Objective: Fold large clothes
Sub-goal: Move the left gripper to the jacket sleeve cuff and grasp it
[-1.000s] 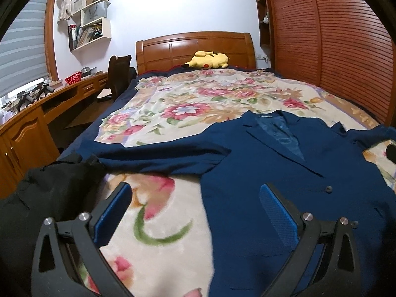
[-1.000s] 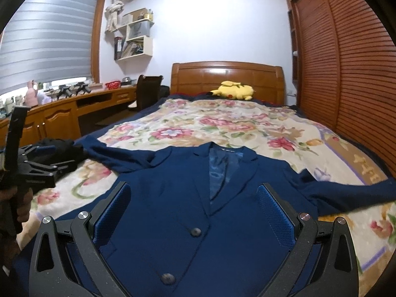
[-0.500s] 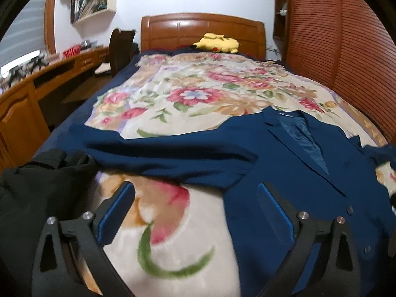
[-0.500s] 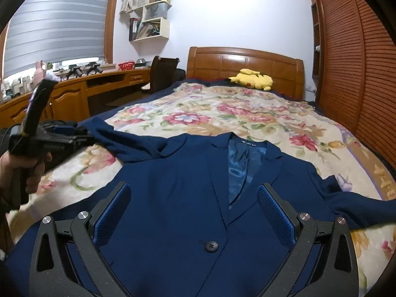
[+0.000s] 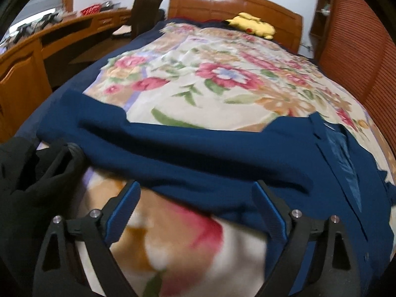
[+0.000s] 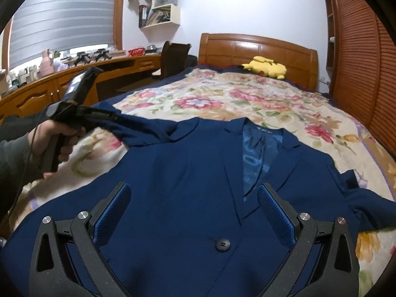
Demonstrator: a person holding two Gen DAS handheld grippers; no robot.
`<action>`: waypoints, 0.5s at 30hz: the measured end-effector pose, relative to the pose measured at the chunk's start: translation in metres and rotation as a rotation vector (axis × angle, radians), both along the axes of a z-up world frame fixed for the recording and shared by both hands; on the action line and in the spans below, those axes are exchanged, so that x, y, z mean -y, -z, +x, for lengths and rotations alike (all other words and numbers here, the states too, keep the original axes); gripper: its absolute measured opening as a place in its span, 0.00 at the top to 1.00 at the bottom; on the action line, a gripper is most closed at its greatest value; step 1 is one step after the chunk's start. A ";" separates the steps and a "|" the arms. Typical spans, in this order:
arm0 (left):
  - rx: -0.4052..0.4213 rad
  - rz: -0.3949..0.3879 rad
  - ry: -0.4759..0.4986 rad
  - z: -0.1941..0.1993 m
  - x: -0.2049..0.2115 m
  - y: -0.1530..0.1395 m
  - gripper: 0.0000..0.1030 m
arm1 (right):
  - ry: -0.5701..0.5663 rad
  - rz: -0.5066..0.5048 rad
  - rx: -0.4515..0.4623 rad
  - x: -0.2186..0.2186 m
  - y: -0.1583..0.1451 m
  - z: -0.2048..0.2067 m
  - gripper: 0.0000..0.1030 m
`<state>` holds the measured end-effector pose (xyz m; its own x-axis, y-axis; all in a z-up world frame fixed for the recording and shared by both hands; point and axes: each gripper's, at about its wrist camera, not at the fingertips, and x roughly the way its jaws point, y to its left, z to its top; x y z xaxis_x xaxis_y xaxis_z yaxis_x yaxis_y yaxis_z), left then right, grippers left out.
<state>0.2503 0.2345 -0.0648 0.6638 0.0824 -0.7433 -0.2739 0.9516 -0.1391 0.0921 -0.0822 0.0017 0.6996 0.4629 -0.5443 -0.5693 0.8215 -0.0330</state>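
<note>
A blue jacket (image 6: 188, 173) lies face up on the bed (image 6: 272, 104), spread over a floral blanket (image 5: 210, 81); its collar points toward the headboard (image 6: 257, 47), its lining (image 6: 255, 158) shows between the lapels, and one button (image 6: 222, 244) sits on the front panel near the camera. One sleeve (image 5: 153, 148) stretches out flat across the blanket to the side where the desk (image 6: 74, 84) runs; the other sleeve (image 6: 366, 203) trails off toward the louvred wardrobe (image 6: 358, 57).

The left gripper (image 5: 195, 193) points down at the lower edge of the outstretched sleeve; its jaws are closing, yet the blue pads (image 5: 123, 210) stand apart and press on nothing; the sleeve's hem lies just beyond the tips, with blanket showing between them. From the right wrist view the left hand (image 6: 53, 138) wraps the tool's handle, and the tool's nose sits over the sleeve near the shoulder; whether it touches the cloth I cannot tell. A dark garment (image 5: 32, 188) lies bunched just beside the sleeve's end, at the bed's edge.

The right gripper (image 6: 194, 198) hangs above the jacket's chest, jaws wide and released, nothing between the pads; the button lies just below the gap.

A yellow plush (image 6: 266, 66) rests against the headboard, well apart from the jacket; a chair (image 6: 173, 57) stands at the desk.
</note>
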 end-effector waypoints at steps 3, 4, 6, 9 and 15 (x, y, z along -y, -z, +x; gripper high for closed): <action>-0.038 0.001 -0.032 0.012 -0.006 0.011 0.12 | -0.010 -0.005 -0.010 -0.002 0.003 0.001 0.00; -0.045 0.003 -0.042 0.014 -0.008 0.014 0.12 | -0.014 -0.002 -0.015 -0.003 0.003 0.001 0.00; -0.062 -0.001 -0.065 0.020 -0.013 0.019 0.12 | -0.023 0.004 -0.024 -0.002 0.003 0.001 0.00; -0.089 -0.001 -0.098 0.024 -0.020 0.026 0.12 | -0.032 0.013 -0.025 -0.001 0.002 -0.001 0.00; -0.122 -0.027 -0.122 0.032 -0.030 0.037 0.23 | -0.036 0.018 -0.027 0.001 0.002 -0.001 0.00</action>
